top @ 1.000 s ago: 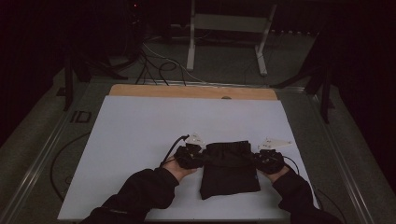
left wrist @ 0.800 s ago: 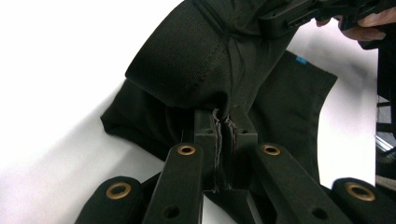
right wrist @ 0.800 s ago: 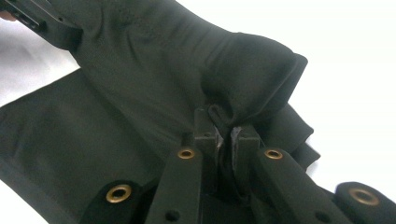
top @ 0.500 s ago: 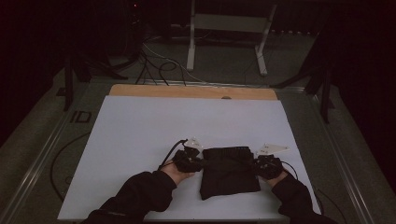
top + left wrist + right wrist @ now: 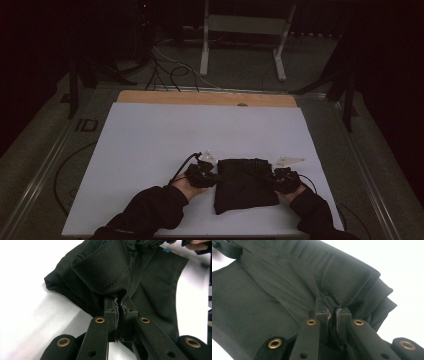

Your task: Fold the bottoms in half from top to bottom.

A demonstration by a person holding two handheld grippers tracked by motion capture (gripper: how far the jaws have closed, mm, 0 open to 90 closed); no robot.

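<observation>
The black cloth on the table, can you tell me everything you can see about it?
The black cloth is a dark woven garment with stitched seams, folded into a thick, roughly square bundle of several layers. A small blue tag shows near one edge. It lies on the white table, close to the person's side. The left claw is shut on a bunched fold at its left edge, and the right claw is shut on a fold at its right edge, each lifting the top layer slightly.
</observation>
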